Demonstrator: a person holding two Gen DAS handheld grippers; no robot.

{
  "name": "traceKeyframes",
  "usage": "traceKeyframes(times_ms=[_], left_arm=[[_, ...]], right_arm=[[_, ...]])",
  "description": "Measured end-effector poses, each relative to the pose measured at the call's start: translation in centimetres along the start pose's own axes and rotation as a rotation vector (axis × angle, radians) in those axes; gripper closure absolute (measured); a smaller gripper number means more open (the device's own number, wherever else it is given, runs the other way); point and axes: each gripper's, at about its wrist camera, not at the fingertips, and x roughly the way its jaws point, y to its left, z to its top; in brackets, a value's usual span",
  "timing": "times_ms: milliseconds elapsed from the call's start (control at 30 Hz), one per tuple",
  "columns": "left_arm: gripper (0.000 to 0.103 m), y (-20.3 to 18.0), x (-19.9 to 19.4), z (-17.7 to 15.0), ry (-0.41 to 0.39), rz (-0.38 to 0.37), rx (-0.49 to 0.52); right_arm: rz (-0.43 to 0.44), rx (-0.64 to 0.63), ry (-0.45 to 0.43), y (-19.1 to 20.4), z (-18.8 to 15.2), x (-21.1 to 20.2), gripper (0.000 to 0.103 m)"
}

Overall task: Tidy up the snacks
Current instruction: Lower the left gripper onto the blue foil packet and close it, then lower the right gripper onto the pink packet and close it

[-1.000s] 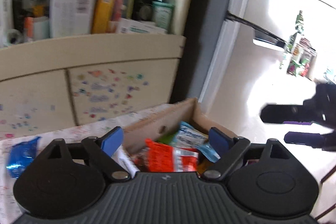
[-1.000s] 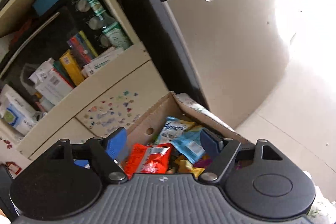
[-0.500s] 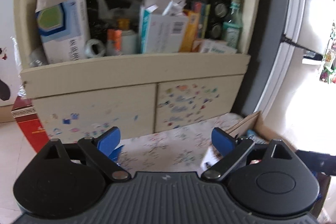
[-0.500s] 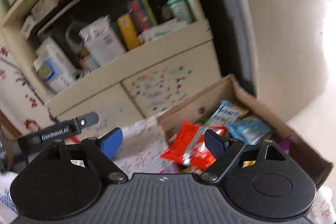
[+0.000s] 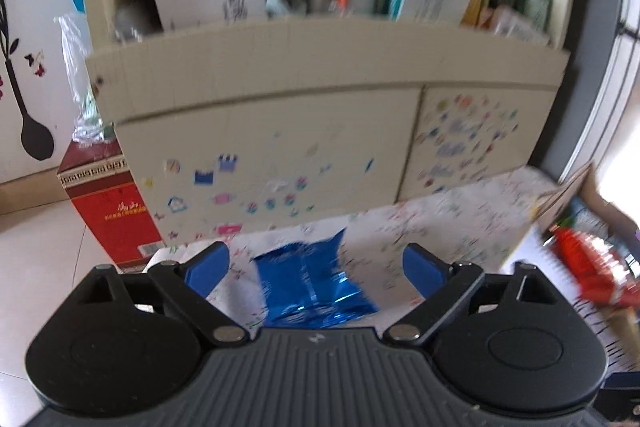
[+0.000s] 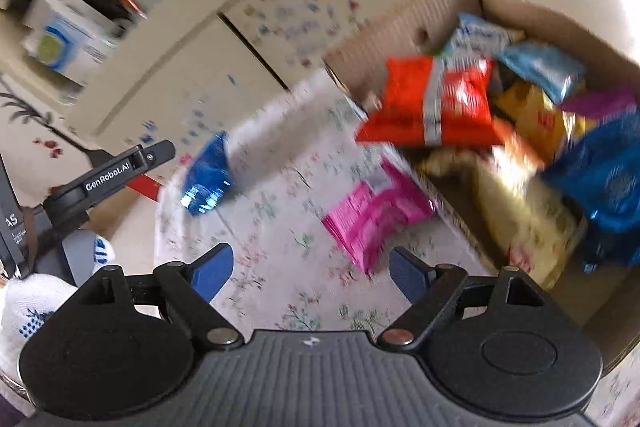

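Observation:
A shiny blue snack packet (image 5: 314, 283) lies on the floral tablecloth (image 5: 440, 223), between the spread fingers of my open left gripper (image 5: 316, 269); it also shows in the right wrist view (image 6: 206, 179). My right gripper (image 6: 310, 267) is open and empty above the cloth, close to a pink snack packet (image 6: 374, 213) lying beside the cardboard box (image 6: 404, 15). The box holds several snack packets, with a red one (image 6: 432, 103) on top. The red packet and box edge show at the right of the left wrist view (image 5: 588, 267).
A cream cabinet (image 5: 320, 99) with stickered doors stands behind the table, its shelf crowded with boxes and bottles. A red carton (image 5: 108, 211) stands on the floor at its left. The left gripper's side (image 6: 108, 175) shows at the left of the right wrist view.
Both grippers have swung left and tilted down toward the table. The blue packet has come between the left fingers, and the pink packet has come into the right wrist view.

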Motion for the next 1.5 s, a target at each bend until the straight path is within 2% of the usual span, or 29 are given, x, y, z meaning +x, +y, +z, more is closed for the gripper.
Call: traceKeyframes(times_ms=[300,633,867,1100,1167,1233,1267,1333,1500], left_arm=[[0.010,1.2,4.2,-0.5,0.051,0.004,-0.047],[0.010,1.2,8.0,-0.9,0.105,0.023,-0.111],[0.010,0.5,9.1,-1.4,0.119,0.043,-0.080],[0.011,-0.4,9.7,-1.7,0.127,0.060,-0.039],[0.014,-0.7,9.8,-1.7,0.130,0.070,-0.022],[0.019,-0.7,9.9,-1.8,0.136,0.073,-0.014],[0.024,-0.7,9.9,-1.8,0.141,0.071,-0.017],[0.030,-0.4,9.9,-1.8,0.151,0.065,-0.028],[0.036,0.0,9.6,-2.0,0.148,0.067,-0.018]], right_arm=[[-0.151,0.030,0.000,1.2,-0.7,2.9,0.013],[-0.285,0.116,-0.061,0.8,-0.7,6.3,0.013],[-0.339,0.144,-0.111,1.0,-0.6,7.6,0.010],[-0.416,0.068,-0.168,2.1,-1.0,8.9,0.009],[-0.437,0.045,-0.181,2.3,-1.2,9.1,0.012],[-0.454,0.029,-0.193,2.3,-1.2,8.9,0.023],[-0.456,0.022,-0.198,2.2,-1.2,8.8,0.026],[-0.440,0.009,-0.203,2.0,-1.2,8.5,0.039],[-0.400,0.005,-0.197,1.6,-1.0,8.2,0.048]])
